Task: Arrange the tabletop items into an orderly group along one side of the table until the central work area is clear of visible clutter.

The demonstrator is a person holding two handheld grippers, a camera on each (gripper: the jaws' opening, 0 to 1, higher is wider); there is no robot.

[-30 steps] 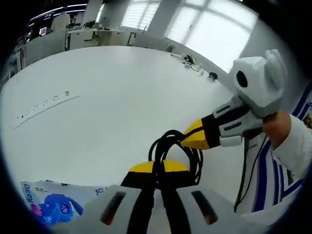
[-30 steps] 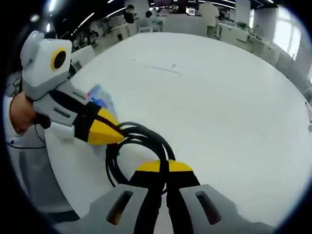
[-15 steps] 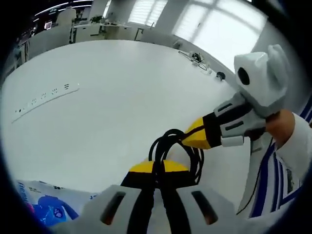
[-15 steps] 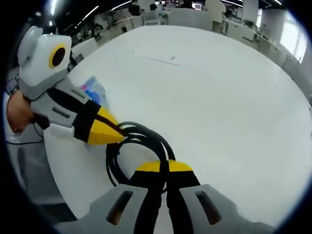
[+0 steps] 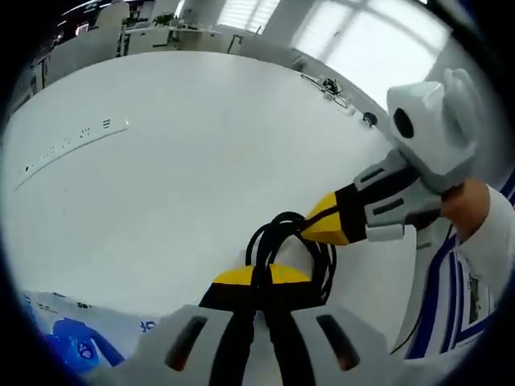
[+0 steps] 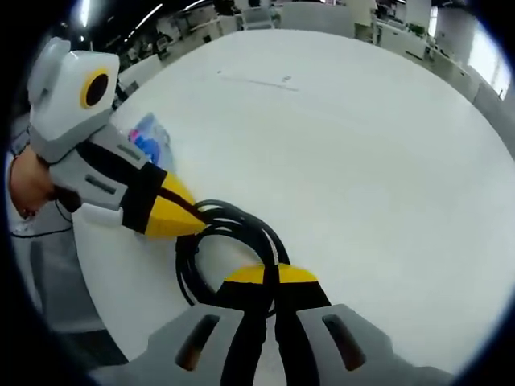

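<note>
In the left gripper view we see a blue printed packet (image 5: 60,342) at the lower left on the white tabletop (image 5: 185,153). At centre our left gripper (image 5: 259,277) is clenched on the coiled black cable (image 5: 283,241), above the tabletop. From the right, the right gripper (image 5: 310,229) pinches the same coil.

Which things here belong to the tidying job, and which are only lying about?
Job:
- coiled black cable, gripped by both claws
- left claw
- right claw
- blue printed packet near the table edge

Lying about:
- small dark items at the far table edge
- white table
</note>
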